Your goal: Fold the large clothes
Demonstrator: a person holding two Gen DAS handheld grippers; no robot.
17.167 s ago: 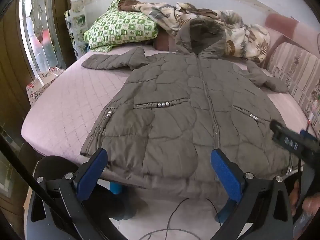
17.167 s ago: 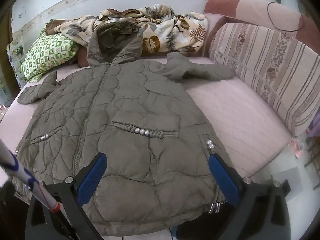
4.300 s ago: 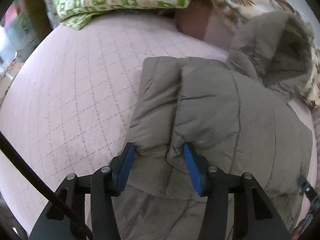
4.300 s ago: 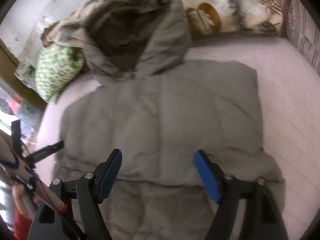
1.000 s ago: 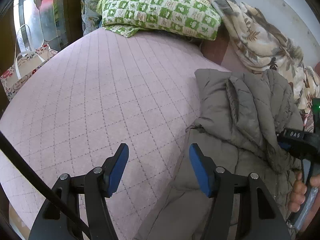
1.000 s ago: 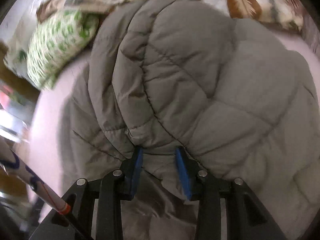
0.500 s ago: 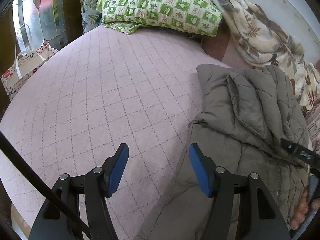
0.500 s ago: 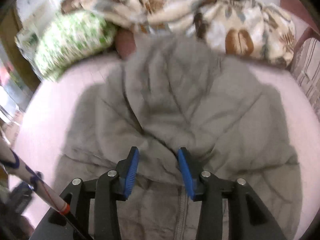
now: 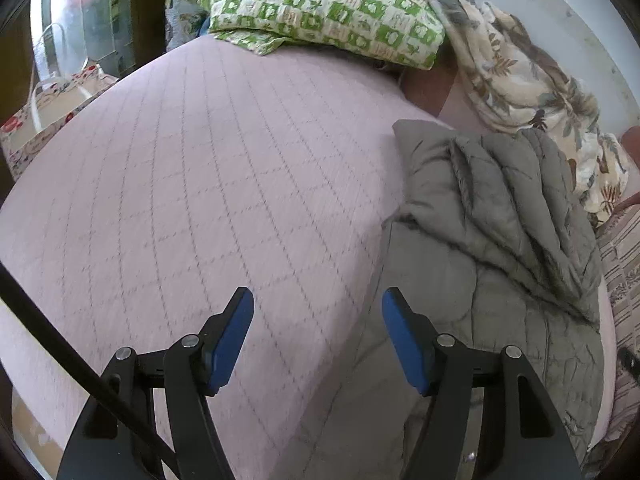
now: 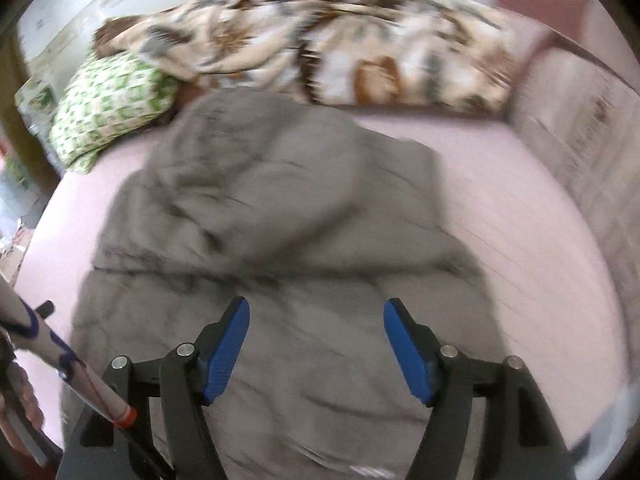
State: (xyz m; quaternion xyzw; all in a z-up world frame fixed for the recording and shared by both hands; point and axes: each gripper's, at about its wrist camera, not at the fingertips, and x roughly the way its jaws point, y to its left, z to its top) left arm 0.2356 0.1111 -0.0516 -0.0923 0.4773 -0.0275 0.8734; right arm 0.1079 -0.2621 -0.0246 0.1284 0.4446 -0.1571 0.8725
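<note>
Grey quilted coat [image 10: 280,280], part-folded on the pink mattress [image 9: 180,200], lies directly ahead of the right gripper [image 10: 316,344] (jaws just opened, empty); the left gripper [image 9: 318,336], jaws apart, has it off to its right.

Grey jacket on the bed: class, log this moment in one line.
jacket: folded on pink bed | right gripper: jaws just opened, empty | left gripper: open, empty
</note>
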